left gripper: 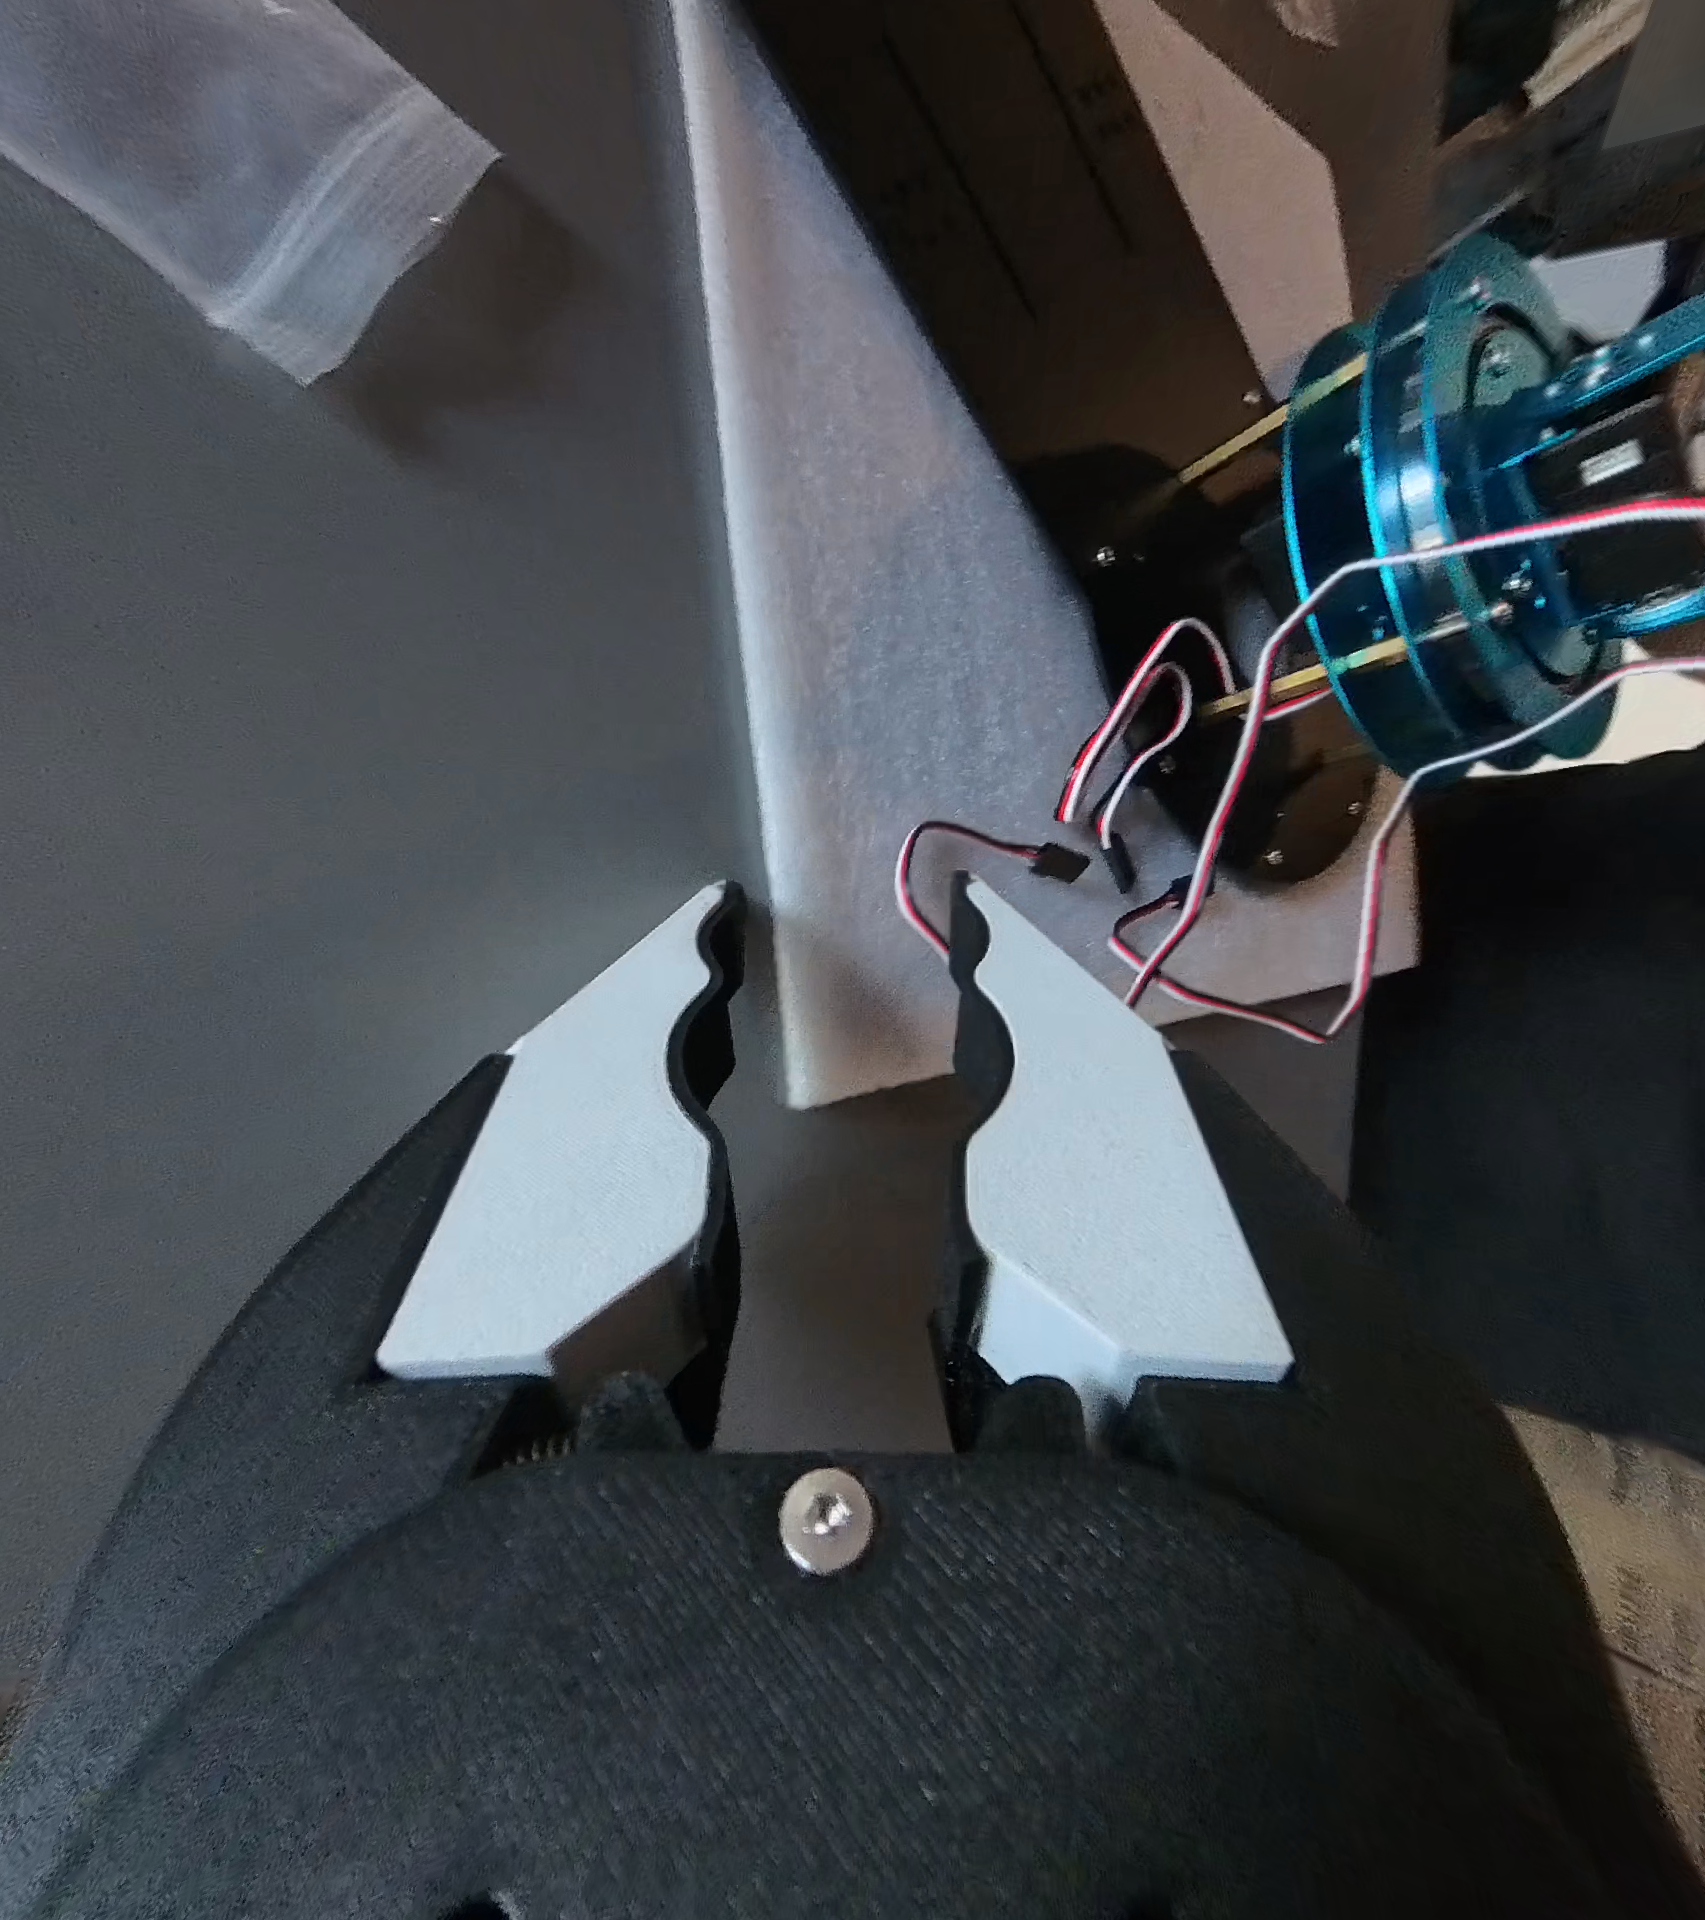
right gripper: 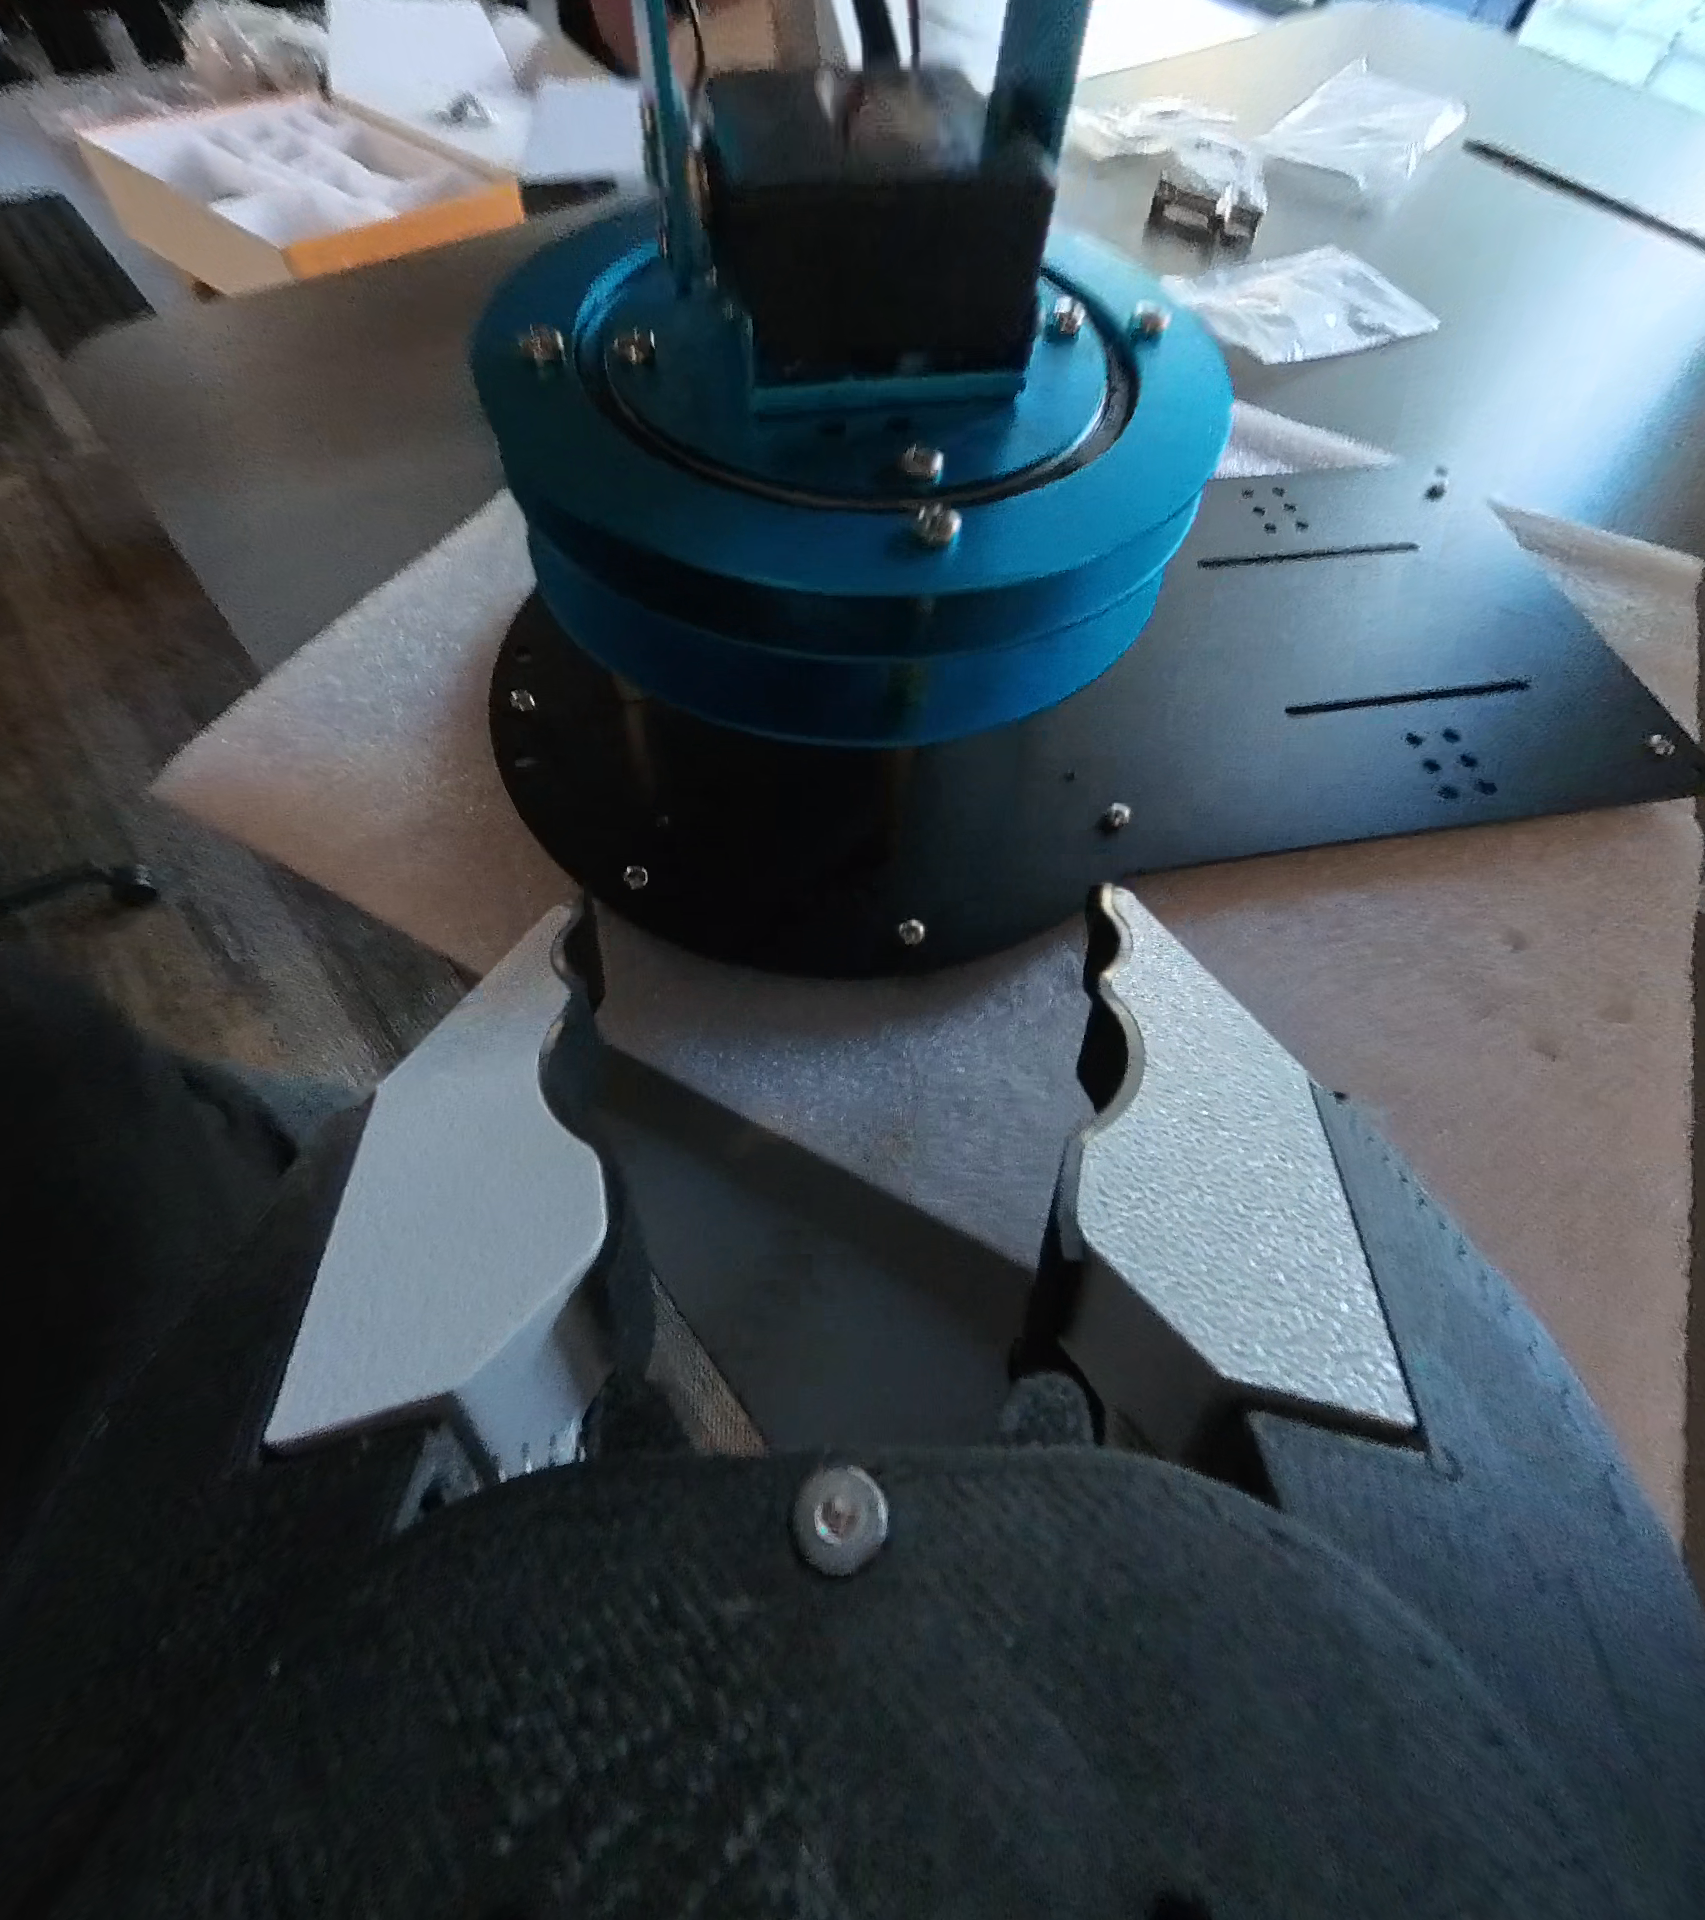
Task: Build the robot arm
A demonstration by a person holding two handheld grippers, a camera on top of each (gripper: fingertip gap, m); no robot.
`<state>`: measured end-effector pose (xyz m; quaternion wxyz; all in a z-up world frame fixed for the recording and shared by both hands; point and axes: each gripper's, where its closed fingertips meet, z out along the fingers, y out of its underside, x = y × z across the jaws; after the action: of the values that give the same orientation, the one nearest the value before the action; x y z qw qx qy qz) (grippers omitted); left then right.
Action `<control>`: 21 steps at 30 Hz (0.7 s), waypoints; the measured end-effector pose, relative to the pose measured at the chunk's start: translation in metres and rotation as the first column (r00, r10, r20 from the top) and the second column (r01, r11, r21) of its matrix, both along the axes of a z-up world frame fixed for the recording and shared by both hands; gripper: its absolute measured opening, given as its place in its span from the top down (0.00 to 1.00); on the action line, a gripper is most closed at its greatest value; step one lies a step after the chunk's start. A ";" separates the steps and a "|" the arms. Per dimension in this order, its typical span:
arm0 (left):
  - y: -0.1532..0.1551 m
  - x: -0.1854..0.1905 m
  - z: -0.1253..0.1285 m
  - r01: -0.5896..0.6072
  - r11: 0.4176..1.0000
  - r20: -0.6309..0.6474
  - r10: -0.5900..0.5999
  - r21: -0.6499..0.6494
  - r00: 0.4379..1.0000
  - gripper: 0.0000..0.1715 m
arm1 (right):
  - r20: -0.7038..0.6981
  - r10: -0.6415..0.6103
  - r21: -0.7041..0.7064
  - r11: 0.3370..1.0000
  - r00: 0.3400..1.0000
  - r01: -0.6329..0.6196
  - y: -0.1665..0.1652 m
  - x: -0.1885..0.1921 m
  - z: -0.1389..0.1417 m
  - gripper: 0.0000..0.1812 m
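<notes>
Grey-padded left claw (left gripper: 843, 904) hung partly open w/ nothing in it, tips over a white foam sheet (left gripper: 879, 582); loose servo wires (left gripper: 1170, 831) just beside at 2 o'clock, blue turntable base (left gripper: 1430, 540) further that way. Right claw (right gripper: 843, 920) stood wide open, empty, nearly touching the black base plate (right gripper: 1347, 665) at 12. Risk: snagging wires or shoving the assembly off the counter (right gripper: 1606, 291).

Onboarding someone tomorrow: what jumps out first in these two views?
The blue turntable base of a small arm kit, standing on a black plate over white foam sheet, just ahead of the open right gripper. In the left view, red-white-black servo leads trail across the foam by the open left gripper.
</notes>
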<state>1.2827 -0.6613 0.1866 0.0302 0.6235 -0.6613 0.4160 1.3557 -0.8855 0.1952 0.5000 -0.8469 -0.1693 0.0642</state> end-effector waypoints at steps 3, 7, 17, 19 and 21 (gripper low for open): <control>-0.008 0.003 0.001 0.020 0.999 -0.005 -0.020 -0.034 1.000 0.79 | 0.035 -0.008 -0.007 1.000 0.999 0.008 -0.003 -0.003 -0.008 0.49; -0.009 0.003 0.004 -0.034 0.992 -0.039 0.029 -0.125 0.999 0.76 | -0.011 -0.029 -0.004 1.000 1.000 0.029 -0.004 -0.003 -0.010 0.49; -0.010 0.005 0.010 -0.123 0.958 -0.031 0.119 -0.259 0.992 0.72 | -0.227 0.363 -0.088 0.916 0.904 -0.390 -0.022 0.032 0.052 0.60; -0.010 0.006 0.011 -0.137 0.949 -0.023 0.136 -0.285 0.990 0.71 | -0.298 0.447 -0.099 0.864 0.843 -0.493 0.002 0.057 0.076 0.64; -0.011 0.008 0.012 -0.153 0.935 -0.017 0.155 -0.322 0.988 0.71 | -0.353 0.513 -0.051 0.825 0.783 -0.563 0.045 0.081 0.097 0.74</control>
<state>1.2906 -0.6721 0.1983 0.0960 0.6583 -0.5338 0.5220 1.4363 -0.8407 0.2927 0.4148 -0.7763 -0.3143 0.3556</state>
